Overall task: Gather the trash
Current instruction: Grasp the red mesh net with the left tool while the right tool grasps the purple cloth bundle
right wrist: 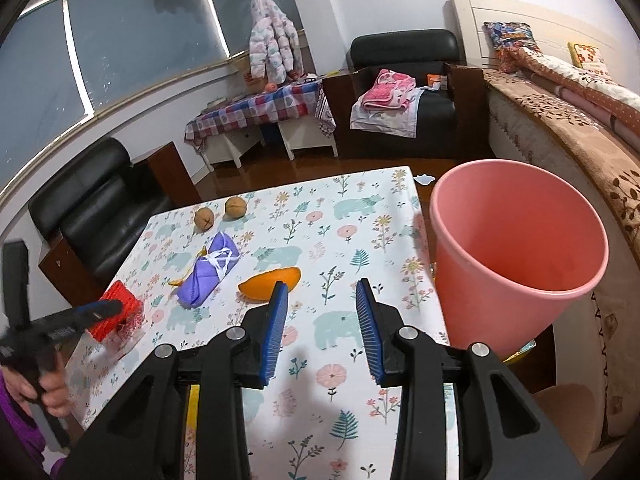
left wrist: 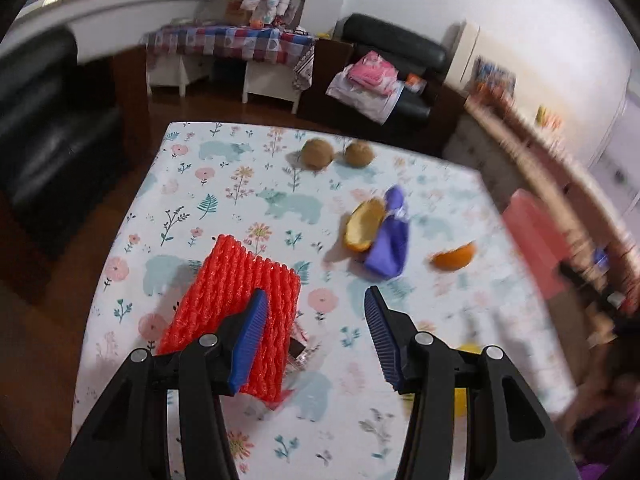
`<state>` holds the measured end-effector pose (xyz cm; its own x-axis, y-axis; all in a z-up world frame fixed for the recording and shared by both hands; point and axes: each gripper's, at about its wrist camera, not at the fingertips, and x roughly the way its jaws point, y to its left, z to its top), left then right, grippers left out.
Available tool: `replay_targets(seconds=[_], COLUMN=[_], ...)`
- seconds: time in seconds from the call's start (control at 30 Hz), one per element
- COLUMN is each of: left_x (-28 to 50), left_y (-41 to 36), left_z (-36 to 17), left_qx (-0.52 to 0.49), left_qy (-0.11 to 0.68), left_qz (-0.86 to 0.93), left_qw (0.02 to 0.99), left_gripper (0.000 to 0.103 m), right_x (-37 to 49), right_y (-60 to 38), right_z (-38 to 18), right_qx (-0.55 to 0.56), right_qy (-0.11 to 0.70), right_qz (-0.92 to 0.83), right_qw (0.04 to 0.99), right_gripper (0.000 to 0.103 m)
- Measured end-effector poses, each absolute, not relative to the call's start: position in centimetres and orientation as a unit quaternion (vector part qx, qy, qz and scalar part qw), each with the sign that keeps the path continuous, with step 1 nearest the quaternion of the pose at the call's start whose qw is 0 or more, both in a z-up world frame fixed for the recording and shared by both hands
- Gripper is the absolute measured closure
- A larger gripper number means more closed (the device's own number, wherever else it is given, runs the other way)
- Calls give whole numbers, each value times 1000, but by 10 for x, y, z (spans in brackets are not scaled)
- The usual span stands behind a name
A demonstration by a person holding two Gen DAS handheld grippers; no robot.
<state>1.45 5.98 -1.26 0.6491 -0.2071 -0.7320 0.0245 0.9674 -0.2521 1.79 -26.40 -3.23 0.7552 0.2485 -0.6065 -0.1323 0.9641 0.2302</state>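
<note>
Black leather armchairs (right wrist: 96,216), a low bench under a checked cloth (right wrist: 260,112) and a patterned bed edge (right wrist: 560,128) ring a table (right wrist: 352,208) covered in a white cloth printed with bears and flowers. Largest of the things by that table is a pink bucket (right wrist: 516,248), standing upright just off its right edge with its mouth open upward; the left wrist view shows it only as a blurred pink shape (left wrist: 536,240). On the table, near its left edge, lies a red foam net sleeve (left wrist: 240,312), ribbed and flattened, with a bit of crumpled clear wrapper beside it. Toward the table's middle sits a purple wrapper (right wrist: 208,272), folded and tied with white string, and touching its left side is a curled orange peel (left wrist: 364,226), which the right wrist view mostly hides behind the wrapper. Just right of the wrapper lies a second, wedge-shaped orange peel (right wrist: 270,283). Two brown walnuts (right wrist: 220,214) rest side by side near the table's far edge. The left gripper (left wrist: 316,320) hangs above the table with its blue-padded tongs spread apart, one fingertip in front of the red net, nothing between them; the right wrist view also catches it from the side, blurred. The right gripper (right wrist: 320,300) is likewise spread wide over the near part of the table, gripping nothing.
</note>
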Motion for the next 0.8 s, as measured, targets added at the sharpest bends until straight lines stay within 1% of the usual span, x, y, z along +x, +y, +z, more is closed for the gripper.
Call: replay_targets(seconds=[0.1,0.23,0.3,0.47,0.6,0.63,0.8], left_x=[8,5,6,8,3,3,-1], left_y=[74,85,91,96,88,86,91], left_z=[4,15,9,-19,-26,-27,-29], left_qx=[-130,-82,-66,-73,-60,-51,-56], left_qy=[392,371,380,422,422,420,419], left_qz=[-66,-15,1,-3,-16,-12,-9], left_qw=[908,925,923,904,905,906,906], left_gripper=[53,53,53,53,53,54,70], right_x=[20,22,22,25,28,29,37], right_y=[-258,-249,-243,-230,-217,-212,-184], right_z=[-32,-31,-32,-35,-36,-36,-37], right_qx=[86,78,71,60,48,45,32], right_qy=[339,340,343,353,359,360,375], right_qz=[108,120,127,140,156,161,198], right_qw=[930,930,928,923,919,918,905], right_gripper=[67,67,67,67,67,67,67])
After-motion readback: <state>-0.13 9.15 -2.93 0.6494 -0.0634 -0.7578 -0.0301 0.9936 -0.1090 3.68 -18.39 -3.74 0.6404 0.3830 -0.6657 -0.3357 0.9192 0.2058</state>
